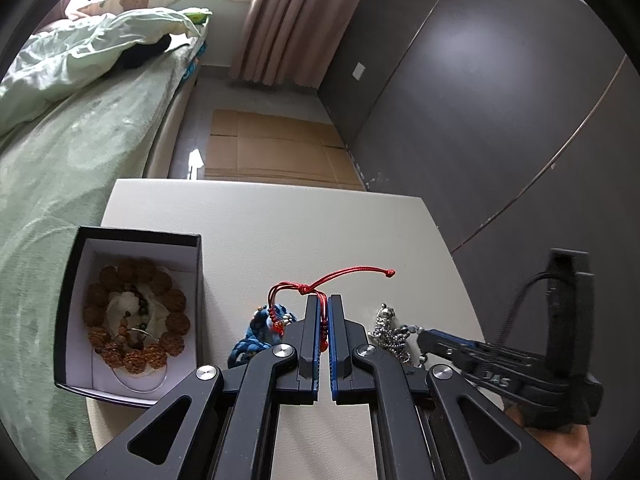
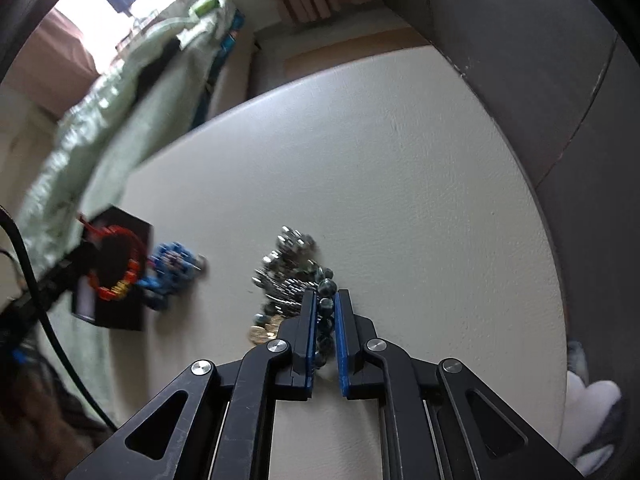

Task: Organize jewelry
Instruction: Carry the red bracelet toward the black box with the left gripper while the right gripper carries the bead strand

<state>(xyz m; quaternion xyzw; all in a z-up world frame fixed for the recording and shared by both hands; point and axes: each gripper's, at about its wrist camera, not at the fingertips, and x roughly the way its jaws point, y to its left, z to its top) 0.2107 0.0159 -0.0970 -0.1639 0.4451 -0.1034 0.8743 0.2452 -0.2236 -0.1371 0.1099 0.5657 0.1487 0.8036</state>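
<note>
My left gripper [image 1: 324,300] is shut on a red cord bracelet [image 1: 316,286]; its loop and knotted tail stick out above the fingertips, and its red and gold beads [image 2: 120,284] show in the right wrist view. A blue braided bracelet [image 1: 256,332] lies on the white table [image 1: 260,220] just left of it. My right gripper [image 2: 325,294] is shut on a strand of dark grey-green beads [image 2: 326,306], drawn from a pile of silver bead jewelry [image 2: 286,268]. An open black box [image 1: 132,312] holds a brown seed-bead bracelet [image 1: 136,320].
A bed with green bedding [image 1: 72,152] runs along the table's left side. Flat cardboard [image 1: 272,148] lies on the floor beyond the table. A dark wardrobe wall [image 1: 500,100] stands to the right. Gold pieces [image 2: 264,330] lie beside the silver pile.
</note>
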